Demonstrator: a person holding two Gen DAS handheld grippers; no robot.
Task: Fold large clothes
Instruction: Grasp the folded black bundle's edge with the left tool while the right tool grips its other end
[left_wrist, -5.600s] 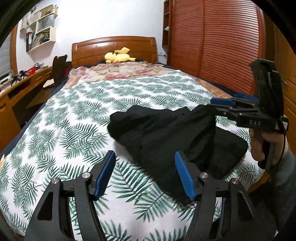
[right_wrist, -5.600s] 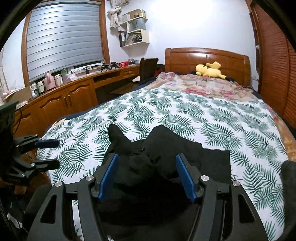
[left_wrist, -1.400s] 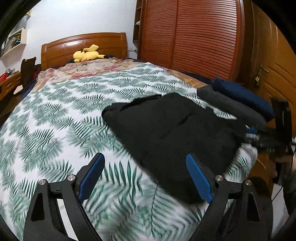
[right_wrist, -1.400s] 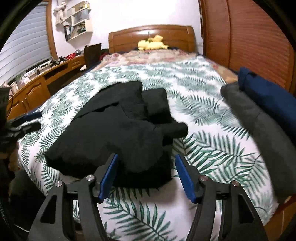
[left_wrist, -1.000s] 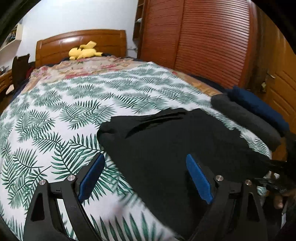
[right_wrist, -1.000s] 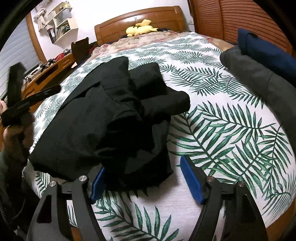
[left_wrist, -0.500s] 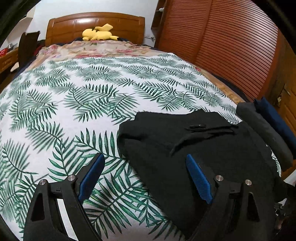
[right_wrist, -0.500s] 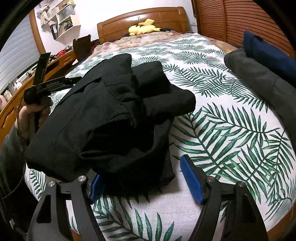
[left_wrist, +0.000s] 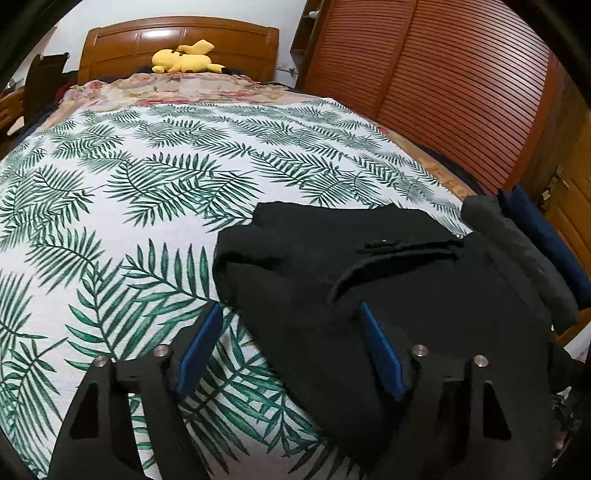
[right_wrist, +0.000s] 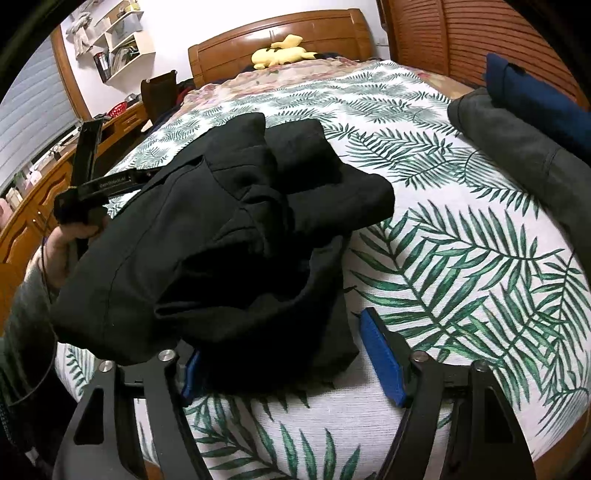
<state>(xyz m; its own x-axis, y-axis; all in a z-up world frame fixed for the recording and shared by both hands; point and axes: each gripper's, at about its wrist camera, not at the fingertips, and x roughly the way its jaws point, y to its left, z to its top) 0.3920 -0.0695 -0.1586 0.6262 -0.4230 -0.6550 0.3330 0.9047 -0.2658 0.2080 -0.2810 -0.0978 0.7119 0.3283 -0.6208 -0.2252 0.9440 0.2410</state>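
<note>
A crumpled black garment (left_wrist: 369, 288) lies on the leaf-print bedspread (left_wrist: 129, 184) near the foot of the bed. My left gripper (left_wrist: 291, 308) hangs low over the garment's left edge. Its jaws are closing: the right pad is above the cloth, the left pad above the bare sheet, and neither presses. In the right wrist view the garment (right_wrist: 221, 236) is heaped, with its near hem between the closing jaws of my right gripper (right_wrist: 280, 332). The cloth hides the left pad and the right pad stands clear. A hand (right_wrist: 64, 240) holds the left gripper (right_wrist: 136, 176) beyond the heap.
A folded grey garment (left_wrist: 517, 258) and a navy one (left_wrist: 546, 236) lie along the bed's right edge. A yellow plush toy (left_wrist: 184, 55) sits by the wooden headboard. Louvred wardrobe doors (left_wrist: 443, 92) stand on the right, and a wooden desk (right_wrist: 33, 199) runs along the left.
My left gripper has moved down and closer to the garment's left edge, and its jaws have narrowed. The right gripper's jaws have narrowed around the near hem; that hand has stayed put.
</note>
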